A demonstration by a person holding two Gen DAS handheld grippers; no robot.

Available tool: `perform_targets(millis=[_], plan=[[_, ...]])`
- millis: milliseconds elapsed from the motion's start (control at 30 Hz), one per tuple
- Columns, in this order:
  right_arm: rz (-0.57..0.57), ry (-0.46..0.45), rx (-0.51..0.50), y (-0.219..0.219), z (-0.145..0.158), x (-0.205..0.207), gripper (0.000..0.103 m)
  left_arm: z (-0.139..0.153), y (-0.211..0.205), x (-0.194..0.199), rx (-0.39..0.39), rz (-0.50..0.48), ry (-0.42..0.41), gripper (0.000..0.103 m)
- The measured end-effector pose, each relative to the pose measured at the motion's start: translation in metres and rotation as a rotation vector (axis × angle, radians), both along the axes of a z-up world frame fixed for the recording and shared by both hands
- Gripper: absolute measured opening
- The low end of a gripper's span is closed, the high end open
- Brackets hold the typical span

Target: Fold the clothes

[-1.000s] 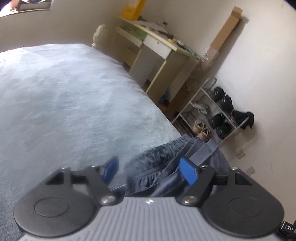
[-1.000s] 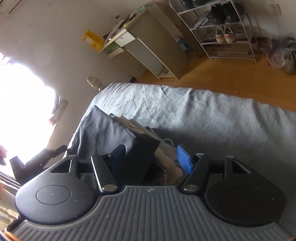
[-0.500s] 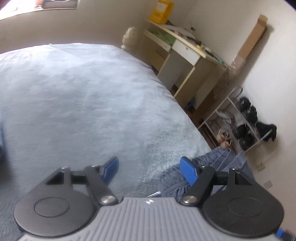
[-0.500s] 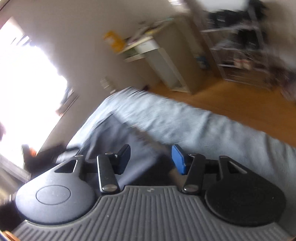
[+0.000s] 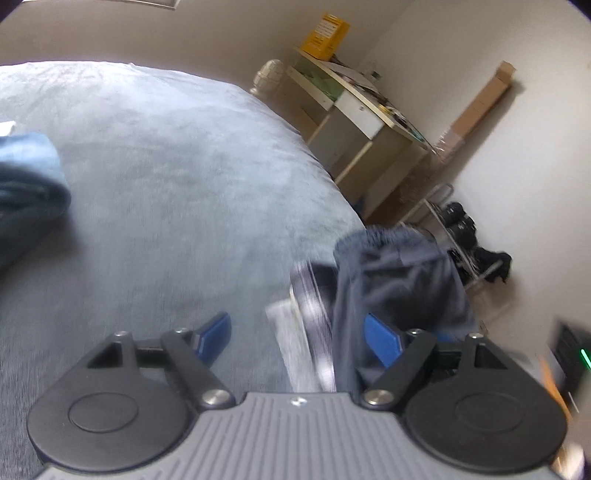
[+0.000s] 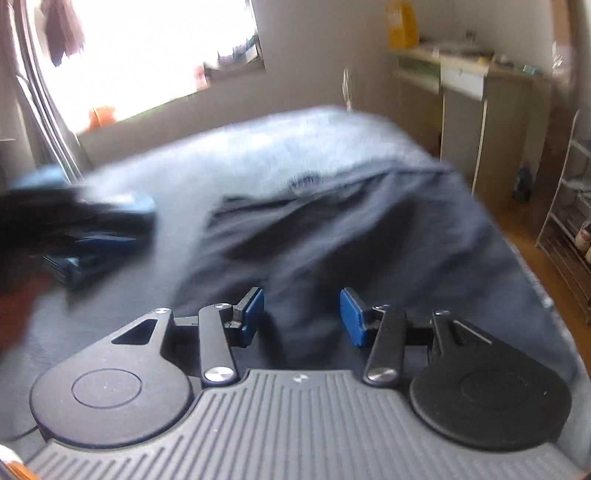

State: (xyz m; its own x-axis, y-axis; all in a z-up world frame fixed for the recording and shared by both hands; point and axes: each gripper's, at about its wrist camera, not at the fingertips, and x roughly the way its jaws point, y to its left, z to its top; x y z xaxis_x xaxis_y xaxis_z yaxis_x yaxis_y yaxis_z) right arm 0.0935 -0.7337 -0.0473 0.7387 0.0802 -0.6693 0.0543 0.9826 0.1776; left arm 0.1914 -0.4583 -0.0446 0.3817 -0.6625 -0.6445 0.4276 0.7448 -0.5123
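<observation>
Left gripper jaws spread, empty. Right gripper jaws spread over dark garment on bed. Shoes fill far-right rack.

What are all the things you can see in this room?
bed: one, pale grey-blue cover, fills the middle.
dark garment: one, navy, spread on the bed ahead of the right fingers.
bunched garment: one, dark blue-grey, at the bed's edge.
folded clothes: a blurred blue stack, far left on the bed.
desk: one, cream, by the wall.
yellow box: one, on the desk.
cardboard box: one, long, brown, leaning on the wall.
shoe rack: one, metal, holding dark shoes.
window: one, bright.
left gripper: black, blue fingers, open.
right gripper: same, open.
</observation>
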Motion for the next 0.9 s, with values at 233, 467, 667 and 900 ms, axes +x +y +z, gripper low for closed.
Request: perform_targets(millis=[233,467,667,900], plan=[[-0.072,0.028,0.071,-0.013,-0.007,0.059,0.040,-0.014,-0.008,-0.015,-0.029,-0.072,-0.009,0.081],[-0.131,0.022,0.102,-0.015,-0.002,0.070,0.040,-0.021,-0.031,-0.020,-0.078,-0.132,-0.014,0.084],[-0.242,-0.100,0.108,-0.018,0.025,0.013,0.041,-0.028,-0.066,-0.032,-0.062,-0.181,-0.024,0.084],[-0.265,0.015,-0.051,-0.035,0.008,-0.069,0.041,-0.053,-0.065,-0.044,0.049,-0.129,-0.007,0.084]])
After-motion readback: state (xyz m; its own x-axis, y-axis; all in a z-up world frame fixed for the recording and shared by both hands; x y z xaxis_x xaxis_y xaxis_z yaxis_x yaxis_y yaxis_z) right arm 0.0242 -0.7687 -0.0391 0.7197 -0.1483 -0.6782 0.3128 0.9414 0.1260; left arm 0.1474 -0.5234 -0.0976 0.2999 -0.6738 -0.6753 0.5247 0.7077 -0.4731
